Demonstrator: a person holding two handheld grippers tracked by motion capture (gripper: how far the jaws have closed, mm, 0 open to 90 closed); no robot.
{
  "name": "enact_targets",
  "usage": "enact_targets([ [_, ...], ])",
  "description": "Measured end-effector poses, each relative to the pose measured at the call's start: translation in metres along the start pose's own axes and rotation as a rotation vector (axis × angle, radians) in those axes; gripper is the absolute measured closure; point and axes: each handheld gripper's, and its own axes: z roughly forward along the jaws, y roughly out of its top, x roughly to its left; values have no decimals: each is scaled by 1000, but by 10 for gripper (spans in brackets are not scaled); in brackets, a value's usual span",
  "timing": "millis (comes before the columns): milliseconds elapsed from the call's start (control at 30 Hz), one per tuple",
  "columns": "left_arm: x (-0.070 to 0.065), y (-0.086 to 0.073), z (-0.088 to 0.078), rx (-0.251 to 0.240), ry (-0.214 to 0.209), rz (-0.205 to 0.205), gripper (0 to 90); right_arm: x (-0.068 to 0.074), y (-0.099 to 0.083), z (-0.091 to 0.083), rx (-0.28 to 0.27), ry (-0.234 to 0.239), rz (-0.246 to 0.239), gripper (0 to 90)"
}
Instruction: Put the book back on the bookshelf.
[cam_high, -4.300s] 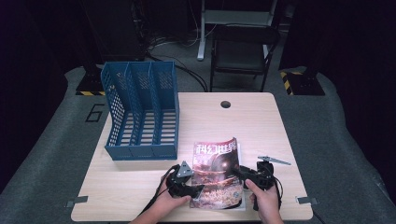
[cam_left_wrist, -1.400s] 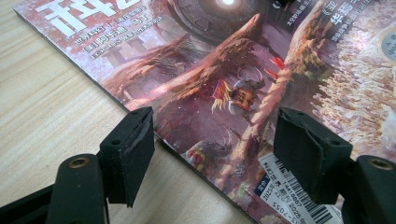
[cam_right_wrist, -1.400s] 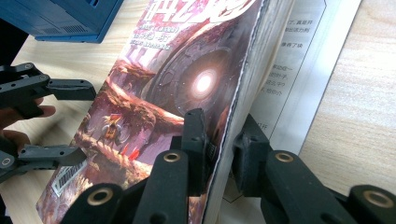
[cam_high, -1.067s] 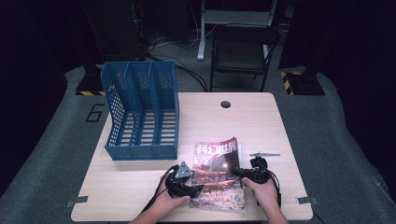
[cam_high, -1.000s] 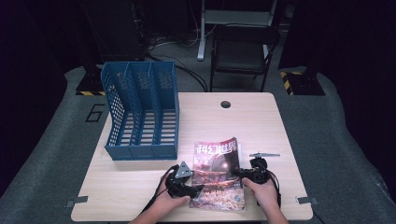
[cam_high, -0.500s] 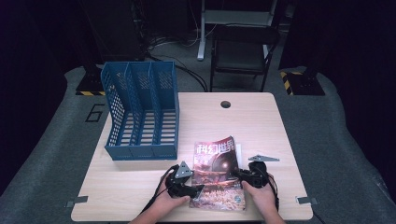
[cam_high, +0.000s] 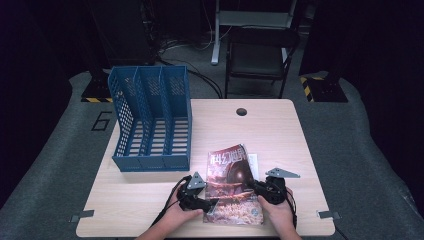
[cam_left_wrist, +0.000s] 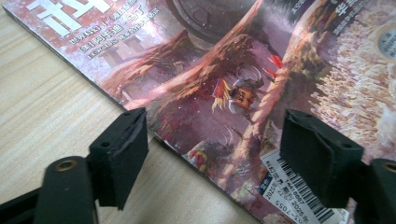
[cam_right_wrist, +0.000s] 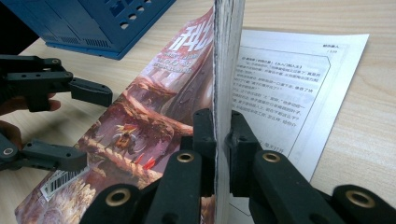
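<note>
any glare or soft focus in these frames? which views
High view: table lit, surroundings near black, a bright glare patch on the magazine cover. Left gripper view: cover sharp, open left claw slightly soft. Right gripper view: right claw clamped on the magazine edge; blue file rack a little soft.

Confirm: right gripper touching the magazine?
Touching. In the right gripper view, the right gripper has both jaws clamped flat on the magazine edge, with no gap on either side.
</note>
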Motion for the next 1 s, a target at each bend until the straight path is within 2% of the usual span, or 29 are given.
enact_targets([
  [67,0,1,1,-1,0,-10,190,1,0,-1,-11,-1,-11,848],
  [167,3,2,0,2,-22,-40,178,4,-1,-3,-27,-2,-12,849],
  [267,7,3,-1,5,-17,-52,178,6,0,-6,-47,5,-10,850],
  [300,9,4,-2,-1,-27,-73,178,6,0,-7,-52,8,-11,850],
  [333,11,4,-3,-2,-25,-69,178,7,0,-8,-59,12,-5,850],
  [500,15,7,-5,-14,-41,-108,173,10,0,-14,-87,18,1,850],
  [567,17,9,-3,-13,-51,-102,155,11,0,-15,-95,21,-2,851],
  [633,16,9,-2,-4,-61,-124,149,12,0,-17,-112,22,-17,851],
  [733,18,10,0,9,-70,-104,144,15,1,-20,-123,29,-12,851],
  [800,19,11,0,3,-63,-106,143,15,1,-21,-131,31,-17,851],
  [833,19,11,0,7,-76,-124,144,15,2,-22,-134,32,-22,851],
  [1000,21,11,4,9,-91,-118,137,17,3,-25,-148,40,-38,851],
])
